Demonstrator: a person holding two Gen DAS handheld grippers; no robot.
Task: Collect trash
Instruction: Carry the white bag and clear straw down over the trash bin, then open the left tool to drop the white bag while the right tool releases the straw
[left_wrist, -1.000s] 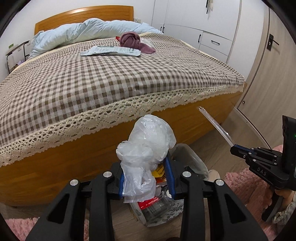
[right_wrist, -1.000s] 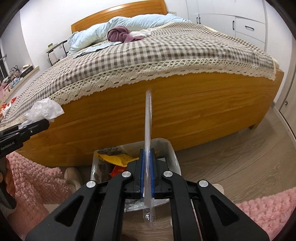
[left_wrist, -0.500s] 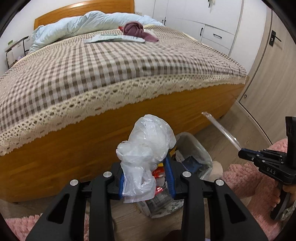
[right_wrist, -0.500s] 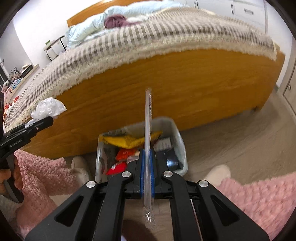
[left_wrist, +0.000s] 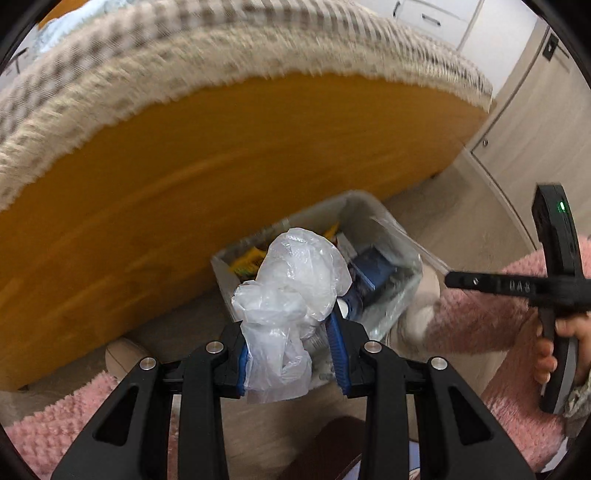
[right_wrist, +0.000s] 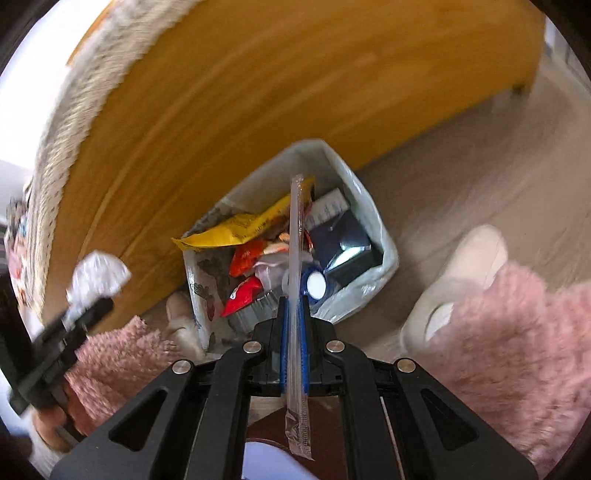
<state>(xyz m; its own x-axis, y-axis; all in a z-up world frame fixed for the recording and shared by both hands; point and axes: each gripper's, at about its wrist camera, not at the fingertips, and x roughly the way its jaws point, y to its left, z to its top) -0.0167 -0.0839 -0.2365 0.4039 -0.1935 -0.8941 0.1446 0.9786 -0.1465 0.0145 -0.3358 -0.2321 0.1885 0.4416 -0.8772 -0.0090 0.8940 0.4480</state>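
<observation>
My left gripper (left_wrist: 291, 354) is shut on a crumpled clear plastic bag (left_wrist: 291, 291), held over the near side of a small lined trash bin (left_wrist: 391, 229) on the floor by the bed. My right gripper (right_wrist: 293, 314) is shut on a long clear plastic straw wrapper (right_wrist: 295, 236), which reaches forward over the open trash bin (right_wrist: 354, 181). That bin holds a yellow packet (right_wrist: 236, 229), red wrappers and a dark blue box (right_wrist: 343, 240). The right gripper (left_wrist: 454, 278) shows at the right of the left wrist view, the left gripper (right_wrist: 88, 306) with its plastic bag (right_wrist: 98, 273) at the left of the right wrist view.
The wooden side of the bed (left_wrist: 221, 155) stands right behind the bin, with a lace-edged checked cover (left_wrist: 110, 66) hanging over it. Pink fluffy sleeves (right_wrist: 517, 350) and pale slippers (right_wrist: 465, 266) flank the bin. A hand (left_wrist: 561, 343) grips the right tool's handle.
Both grippers have dropped and tilted down toward the bin, which now fills the middle of both views. The bed top has slid out of sight. Both keep their grips.
</observation>
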